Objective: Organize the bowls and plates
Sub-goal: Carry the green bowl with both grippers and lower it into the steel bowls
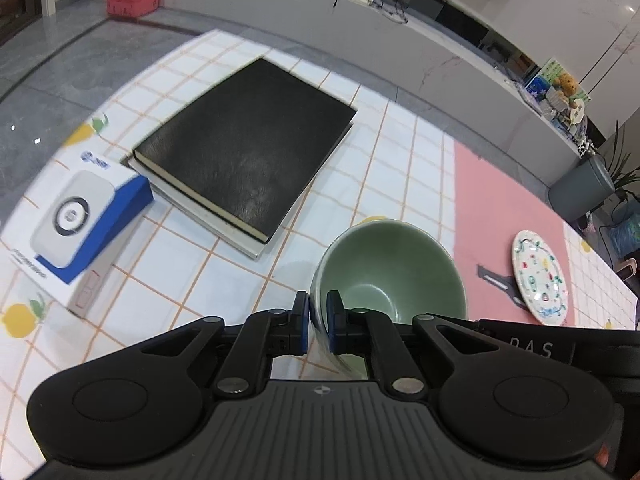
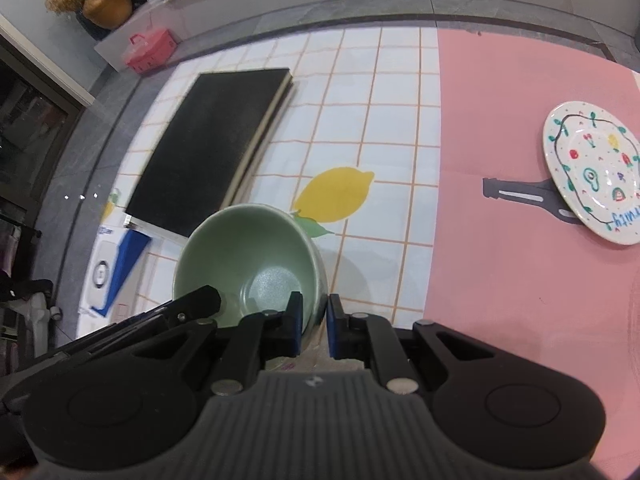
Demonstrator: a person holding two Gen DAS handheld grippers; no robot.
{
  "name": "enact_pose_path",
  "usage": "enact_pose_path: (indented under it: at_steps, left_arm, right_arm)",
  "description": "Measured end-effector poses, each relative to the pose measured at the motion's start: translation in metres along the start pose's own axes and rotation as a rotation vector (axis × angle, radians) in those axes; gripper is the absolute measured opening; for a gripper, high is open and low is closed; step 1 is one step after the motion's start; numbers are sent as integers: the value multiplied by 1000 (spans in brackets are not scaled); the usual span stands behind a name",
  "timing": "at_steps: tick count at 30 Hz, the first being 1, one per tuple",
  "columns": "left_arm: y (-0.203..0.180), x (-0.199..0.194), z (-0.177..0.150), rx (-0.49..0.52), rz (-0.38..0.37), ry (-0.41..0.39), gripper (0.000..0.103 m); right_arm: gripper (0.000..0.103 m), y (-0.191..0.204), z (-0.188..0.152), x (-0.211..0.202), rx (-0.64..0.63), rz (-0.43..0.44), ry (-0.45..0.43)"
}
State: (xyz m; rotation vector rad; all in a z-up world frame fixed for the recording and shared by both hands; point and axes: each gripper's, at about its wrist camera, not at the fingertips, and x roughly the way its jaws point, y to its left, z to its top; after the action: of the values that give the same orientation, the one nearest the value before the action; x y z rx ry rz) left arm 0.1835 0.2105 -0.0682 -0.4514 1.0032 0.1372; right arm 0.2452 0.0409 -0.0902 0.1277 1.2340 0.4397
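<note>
Now both grippers pinch the green bowl point(image 1: 390, 268) by its rim, left gripper point(image 1: 318, 322) on one side, right gripper point(image 2: 314, 322) on the other (jaws nearly closed). It sits over the counter point(image 1: 404, 168), the plate point(image 2: 596, 172) well apart on pink.

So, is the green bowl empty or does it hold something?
Empty. Both wrist views look straight into the green bowl and show only its bare glazed bottom, nothing inside.

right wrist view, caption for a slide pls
Both hand-held grippers pinch the green bowl's rim; plate waits right.
</note>
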Motion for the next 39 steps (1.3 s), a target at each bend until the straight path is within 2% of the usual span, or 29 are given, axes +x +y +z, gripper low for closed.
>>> enact_pose_path:
  at_steps: [5, 10, 16, 21, 29, 34, 39]
  left_arm:
    - [-19, -38, -12, 21, -3, -55, 9]
    - [-41, -76, -32, 44, -45, -90, 9]
    - [-68, -111, -70, 84, -76, -107, 9]
    - [-81, -123, -100, 92, -115, -91, 9]
    - [-93, -113, -137, 122, -128, -14, 10]
    - [-88, -96, -151, 127, -105, 50, 10]
    - [-93, -89, -160, 169, -67, 78, 10]
  right_arm:
    - [10, -2, -20, -41, 8, 20, -51]
    - [10, -16, -51, -89, 37, 36, -93]
    - [10, -40, -95, -139, 66, 41, -123]
    - [10, -61, -130, -165, 81, 33, -143]
    - [10, -92, -170, -165, 137, 27, -93]
    - [9, -103, -179, -145, 167, 25, -45]
    - [9, -109, -181, -134, 181, 21, -19]
